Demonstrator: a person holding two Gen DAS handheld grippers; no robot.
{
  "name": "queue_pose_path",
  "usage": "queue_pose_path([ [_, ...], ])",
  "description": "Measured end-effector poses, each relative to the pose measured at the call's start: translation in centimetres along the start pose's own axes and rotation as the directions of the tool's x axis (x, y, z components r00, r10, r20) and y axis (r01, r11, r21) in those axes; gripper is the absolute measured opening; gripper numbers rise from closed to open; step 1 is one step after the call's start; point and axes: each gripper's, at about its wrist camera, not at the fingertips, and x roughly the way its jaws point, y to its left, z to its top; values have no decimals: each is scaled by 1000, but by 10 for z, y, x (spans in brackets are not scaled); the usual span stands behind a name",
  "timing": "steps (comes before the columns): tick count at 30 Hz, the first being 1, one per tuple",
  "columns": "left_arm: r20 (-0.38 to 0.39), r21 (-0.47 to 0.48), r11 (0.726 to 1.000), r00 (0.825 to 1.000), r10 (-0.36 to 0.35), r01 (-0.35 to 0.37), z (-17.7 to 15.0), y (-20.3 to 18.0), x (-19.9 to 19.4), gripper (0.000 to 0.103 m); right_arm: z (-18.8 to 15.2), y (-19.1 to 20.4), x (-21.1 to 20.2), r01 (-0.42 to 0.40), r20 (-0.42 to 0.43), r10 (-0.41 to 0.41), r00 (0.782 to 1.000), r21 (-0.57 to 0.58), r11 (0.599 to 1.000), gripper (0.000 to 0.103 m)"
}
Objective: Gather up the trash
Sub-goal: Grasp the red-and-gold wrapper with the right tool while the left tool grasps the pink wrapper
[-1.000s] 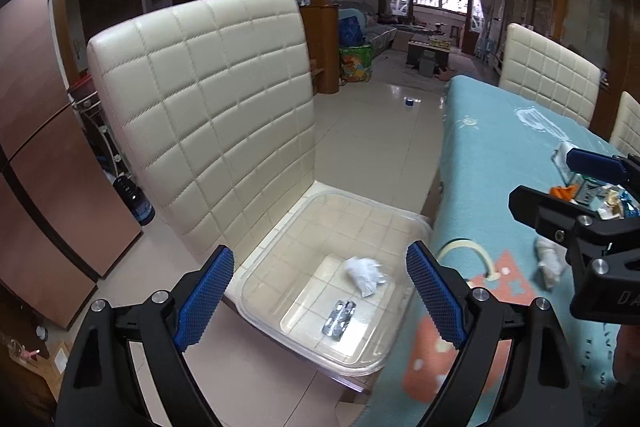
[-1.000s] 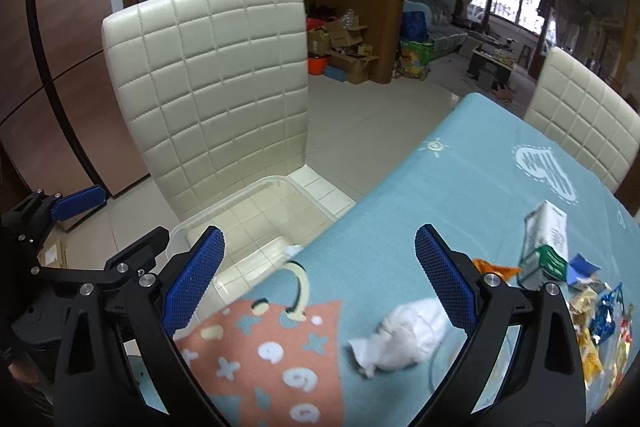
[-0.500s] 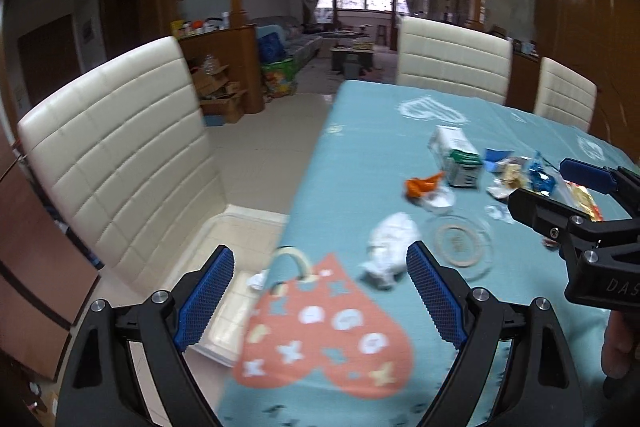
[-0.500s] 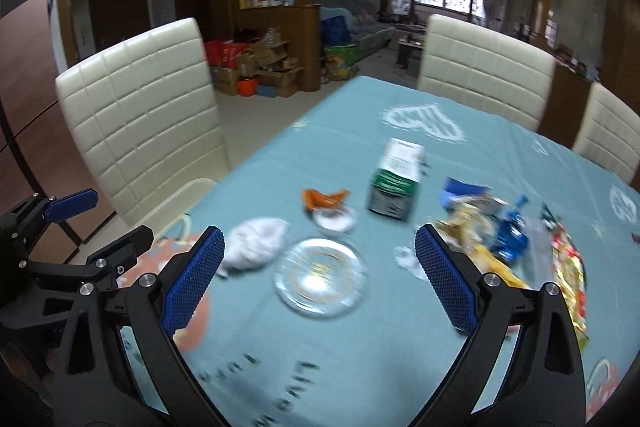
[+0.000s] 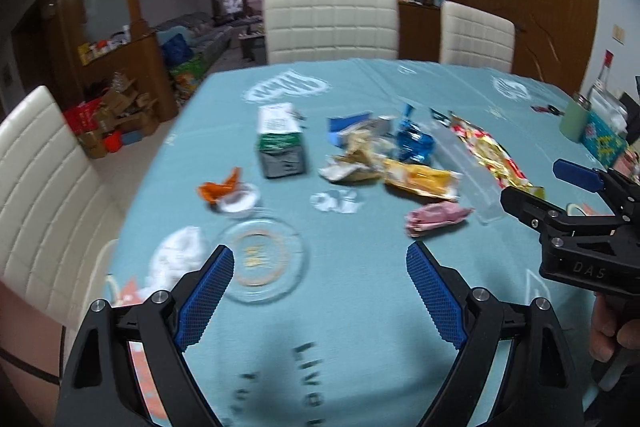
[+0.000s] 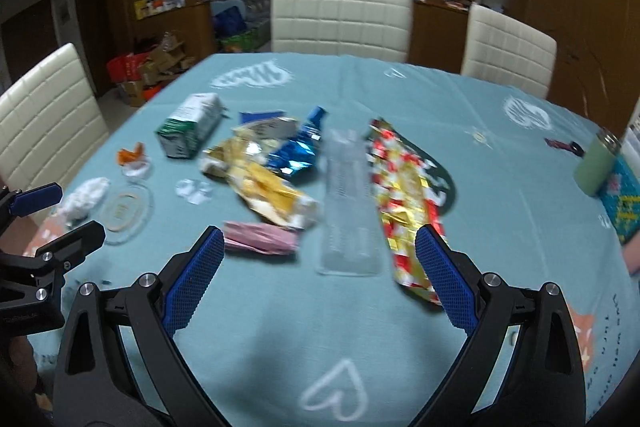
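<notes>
Left wrist: left tongs [image 5: 320, 285] apart, empty | right tongs [image 6: 319, 273] apart, empty | wrappers [image 6: 262, 183] blurred

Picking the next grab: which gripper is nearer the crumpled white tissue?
Left. The left gripper hovers just right of the crumpled white tissue; the right gripper is far off, over the clear plastic tray.

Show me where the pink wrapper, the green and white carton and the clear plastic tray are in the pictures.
pink wrapper [image 6: 262, 242]: right wrist view, middle of the wrapper.
green and white carton [image 5: 281, 141]: left wrist view, its upper face.
clear plastic tray [image 6: 347, 203]: right wrist view, middle of its ribbed floor.
</notes>
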Motion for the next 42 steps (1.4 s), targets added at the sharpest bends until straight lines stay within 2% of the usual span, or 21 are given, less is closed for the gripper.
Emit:
queue_pose_path([
  [8,-87,44,996,994,-72,76,13,-60,48,86,-18,-53,25,32,-69,-29,997,33,999,92],
  [13,-111,87,993,992,-66,76,20,-85,67,86,-21,-67,40,2,-107,4,994,52,999,90],
  [14,-114,93,993,992,-62,73,21,-88,71,86,-21,-68,42,-2,-109,7,994,53,999,86],
  [17,-141,94,993,989,-52,65,23,-89,82,86,-23,-73,51,-8,-127,15,992,57,998,83],
  [22,-178,91,995,984,-20,37,24,-90,102,86,-28,-82,65,-60,-167,77,983,104,993,79],
  [28,-185,81,996,982,-25,40,23,-89,110,86,-29,-78,65,-76,-149,87,985,78,994,55],
  [29,-183,79,996,983,-28,43,23,-89,111,86,-28,-78,65,-76,-146,87,985,76,994,45],
  [31,-180,76,996,983,-32,47,23,-88,112,86,-28,-78,65,-82,-138,93,986,81,993,41],
  [33,-173,71,996,984,-44,57,23,-87,111,79,-27,-79,62,-87,-126,97,987,87,992,33],
  [35,-165,73,995,985,-50,63,23,-87,109,55,-27,-79,60,-79,-114,88,990,81,994,29],
  [36,-162,76,995,985,-57,70,23,-88,107,49,-27,-77,58,-72,-109,80,991,74,995,26],
  [37,-161,80,994,985,-58,71,23,-88,105,32,-27,-76,57,-68,-105,75,992,68,995,24],
  [38,-164,81,994,985,-60,74,23,-87,104,28,-27,-75,55,-60,-98,66,993,64,996,21],
  [42,-158,53,994,984,-86,95,22,-81,96,23,-27,-76,48,-49,-80,54,995,73,996,19],
])
